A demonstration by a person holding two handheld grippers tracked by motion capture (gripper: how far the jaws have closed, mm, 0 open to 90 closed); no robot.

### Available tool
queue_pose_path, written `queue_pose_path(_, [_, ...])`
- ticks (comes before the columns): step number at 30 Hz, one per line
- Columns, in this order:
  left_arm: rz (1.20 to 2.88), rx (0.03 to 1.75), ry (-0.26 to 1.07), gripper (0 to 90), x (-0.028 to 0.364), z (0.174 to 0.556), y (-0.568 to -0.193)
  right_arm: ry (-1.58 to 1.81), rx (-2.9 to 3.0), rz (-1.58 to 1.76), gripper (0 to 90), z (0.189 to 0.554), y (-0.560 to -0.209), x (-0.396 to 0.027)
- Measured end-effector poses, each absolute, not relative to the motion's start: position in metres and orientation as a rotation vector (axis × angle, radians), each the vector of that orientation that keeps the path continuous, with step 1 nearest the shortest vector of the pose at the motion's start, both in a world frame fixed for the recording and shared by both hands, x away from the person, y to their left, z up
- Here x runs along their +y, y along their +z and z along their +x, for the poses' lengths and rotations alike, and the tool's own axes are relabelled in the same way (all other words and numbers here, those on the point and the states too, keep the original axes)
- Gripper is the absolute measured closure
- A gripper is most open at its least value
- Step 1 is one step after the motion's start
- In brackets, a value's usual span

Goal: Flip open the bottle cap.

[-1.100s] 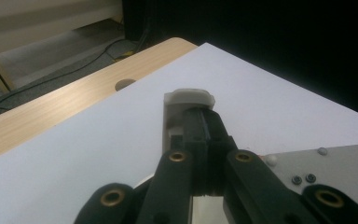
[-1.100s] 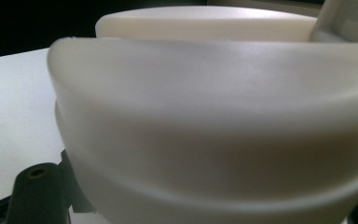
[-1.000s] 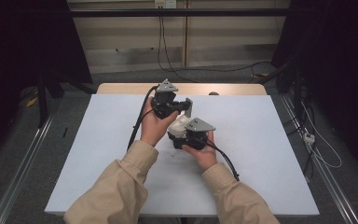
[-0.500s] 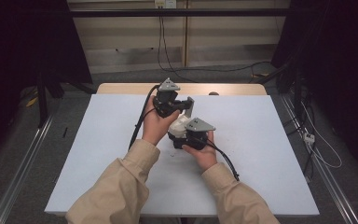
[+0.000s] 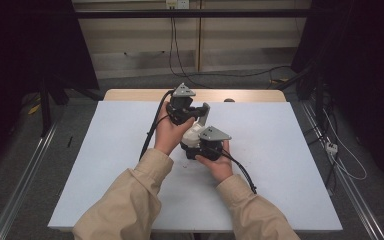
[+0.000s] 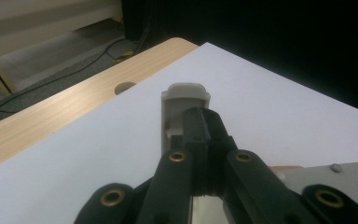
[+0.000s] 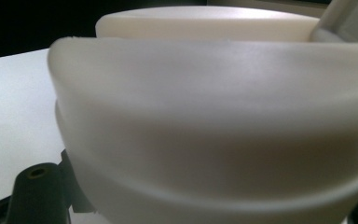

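White Part Gripped From Both Ends

White part (image 5: 194, 134) hangs above the middle of the surface (image 5: 105, 165), pinched between the two claws. What it is I cannot tell: a pale plastic piece with a flat tab and a broad, rounded body.

From the left, the left claw (image 5: 200, 114) comes in at the far end. In the left gripper view its black jaws are clenched on the tab (image 6: 185, 100), which stands upright and sticks out past them, away from the camera.

To the right and nearer the person, the right claw (image 5: 194, 149) grasps the rounded body (image 7: 214, 116), which sits so close to its lens that the jaws barely show; only a black corner peeks in at the lower left.

The part's long axis seems to run from the left claw, farther out, down to the right claw, closer in. Both hands are equally on it, so any next move, pulling apart or twisting, would likely act along that line.
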State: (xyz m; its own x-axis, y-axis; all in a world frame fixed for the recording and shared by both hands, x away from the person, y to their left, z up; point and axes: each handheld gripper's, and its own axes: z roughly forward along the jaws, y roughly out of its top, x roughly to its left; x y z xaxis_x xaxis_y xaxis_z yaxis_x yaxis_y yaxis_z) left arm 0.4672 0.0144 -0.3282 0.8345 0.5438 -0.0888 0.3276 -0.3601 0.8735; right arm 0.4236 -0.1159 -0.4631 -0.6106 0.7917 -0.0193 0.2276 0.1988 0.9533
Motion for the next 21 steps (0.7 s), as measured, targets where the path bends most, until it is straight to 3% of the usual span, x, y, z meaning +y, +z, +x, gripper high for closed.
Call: queue_pose_path(21, [1.998,0.638,0.252,90.0,0.0055,0.4751,-0.3353,1.426,1.960,0.953,18.5,0.4240,-0.4631,-0.1161])
